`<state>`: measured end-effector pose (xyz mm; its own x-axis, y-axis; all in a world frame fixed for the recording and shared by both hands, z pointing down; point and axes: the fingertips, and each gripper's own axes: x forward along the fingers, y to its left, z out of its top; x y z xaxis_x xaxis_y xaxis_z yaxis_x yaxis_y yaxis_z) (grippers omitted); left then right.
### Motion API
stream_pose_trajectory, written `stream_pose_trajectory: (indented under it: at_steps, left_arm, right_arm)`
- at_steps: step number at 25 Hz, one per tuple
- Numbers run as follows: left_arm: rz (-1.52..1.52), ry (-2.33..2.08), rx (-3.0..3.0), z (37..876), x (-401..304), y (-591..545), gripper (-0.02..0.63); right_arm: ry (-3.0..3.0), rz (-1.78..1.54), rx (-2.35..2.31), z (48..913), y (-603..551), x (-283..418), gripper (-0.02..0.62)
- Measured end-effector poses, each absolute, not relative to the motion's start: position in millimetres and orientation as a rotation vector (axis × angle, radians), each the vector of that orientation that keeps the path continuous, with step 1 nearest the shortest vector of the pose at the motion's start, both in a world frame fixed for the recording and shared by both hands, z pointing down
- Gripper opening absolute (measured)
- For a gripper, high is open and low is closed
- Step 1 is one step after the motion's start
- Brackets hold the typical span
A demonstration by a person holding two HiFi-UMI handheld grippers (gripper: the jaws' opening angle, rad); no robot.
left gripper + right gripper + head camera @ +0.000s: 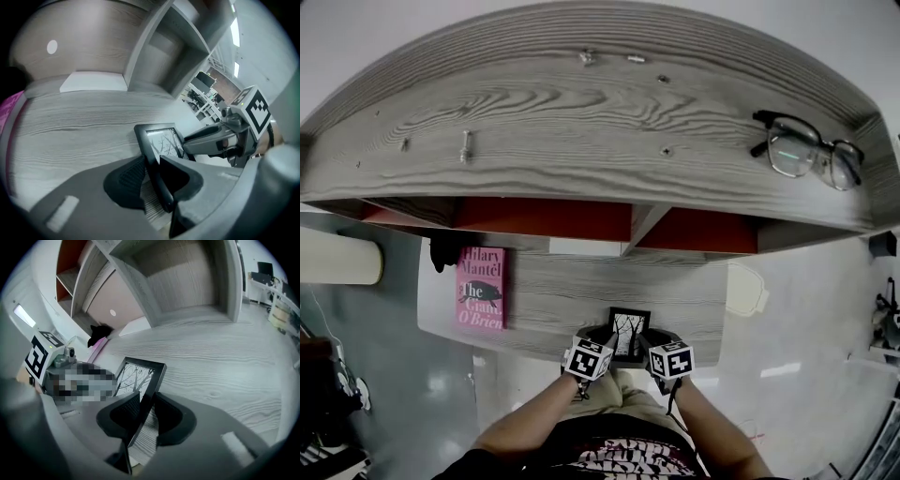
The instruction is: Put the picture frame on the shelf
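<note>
Black rectangular frame (629, 328) on grained wood shelf (581, 295) | left hand-held gripper (153, 169) pinches 9 o'clock edge | right hand-held gripper (146, 402) slightly spread round 3 o'clock edge

Grey left gripper (151, 164), grey right gripper (146, 398); black ribbed pads (132, 174); white cubes (587, 359) with black square markers (one each). Black-and-white patterned top (619, 459), khaki legwear (623, 392).

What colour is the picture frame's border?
The picture frame has a black border; the right gripper view shows it best.
</note>
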<state>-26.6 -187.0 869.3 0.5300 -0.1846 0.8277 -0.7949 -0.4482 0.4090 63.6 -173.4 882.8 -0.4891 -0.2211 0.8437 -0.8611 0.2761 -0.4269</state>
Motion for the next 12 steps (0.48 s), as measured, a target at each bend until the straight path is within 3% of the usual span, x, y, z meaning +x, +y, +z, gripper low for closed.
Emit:
stream_pose_trajectory:
  at_steps: [12]
  left_arm:
    - [0.885,-0.889,2.08,822.4,-18.3,-213.7,0.103]
  right_arm:
    - [-1.934,1.104,1.067,841.4,-200.9,72.4,0.126]
